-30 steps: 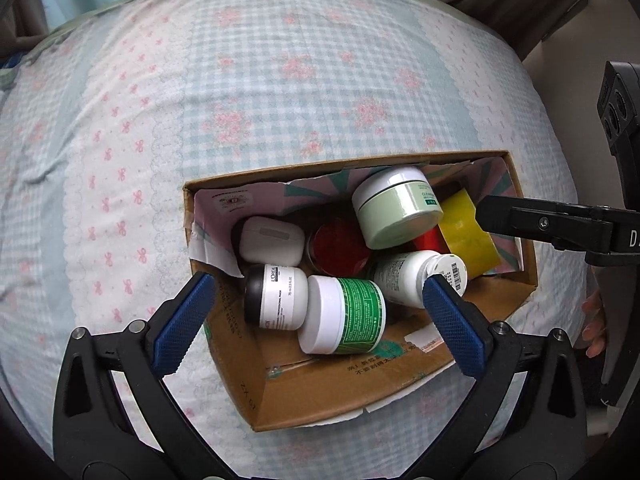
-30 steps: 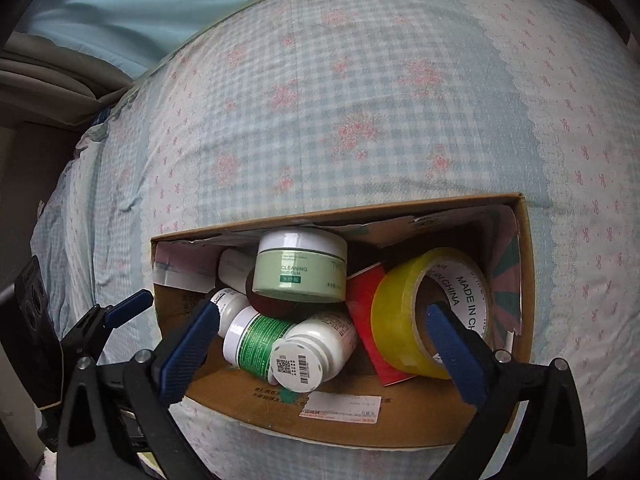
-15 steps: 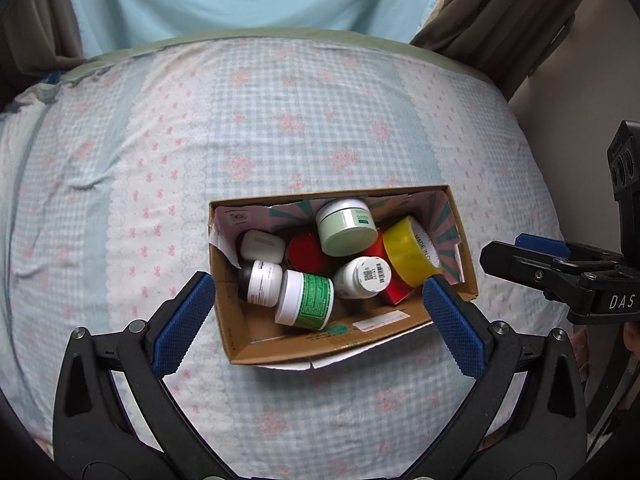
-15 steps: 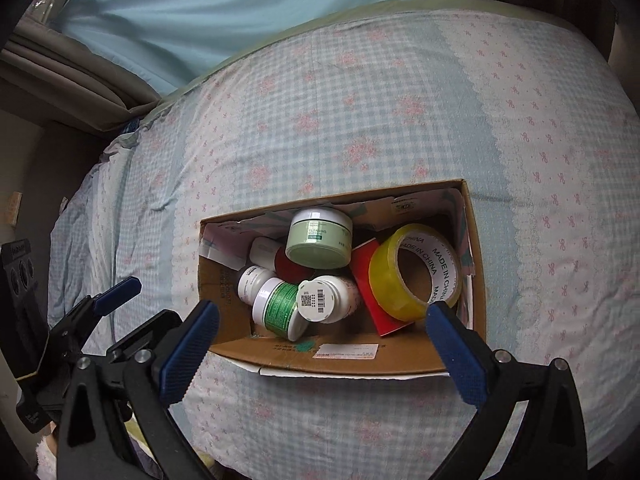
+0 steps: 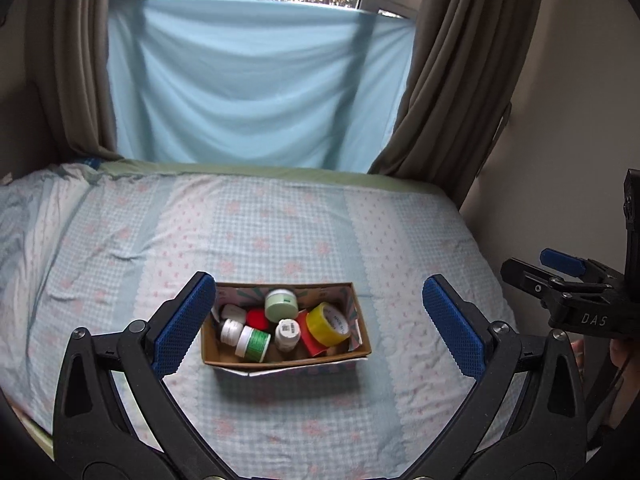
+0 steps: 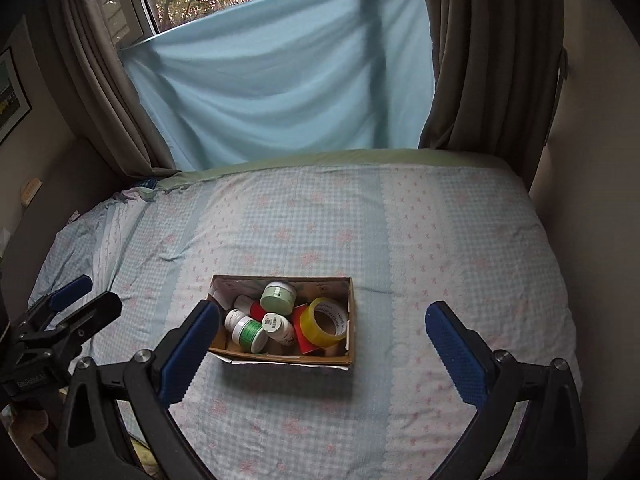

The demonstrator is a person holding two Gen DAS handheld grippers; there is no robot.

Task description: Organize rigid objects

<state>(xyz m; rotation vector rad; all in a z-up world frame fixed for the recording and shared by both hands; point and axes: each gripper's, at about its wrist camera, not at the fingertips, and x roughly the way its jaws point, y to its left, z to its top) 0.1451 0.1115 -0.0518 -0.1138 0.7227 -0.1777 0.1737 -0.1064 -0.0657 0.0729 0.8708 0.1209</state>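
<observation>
On the bed, open cardboard box point(image 5: 280, 356), jumbled jars, yellow tape roll point(image 5: 327, 325)

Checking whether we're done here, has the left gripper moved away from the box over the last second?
Yes. The left gripper has pulled back and up from the box, which now looks far smaller on the bed.

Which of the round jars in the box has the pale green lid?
The pale green jar at the back of the cardboard box. The other jars have white lids.

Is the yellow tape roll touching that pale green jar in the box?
Apart. The right wrist view shows red items between the yellow tape roll and the pale green jar.
</observation>
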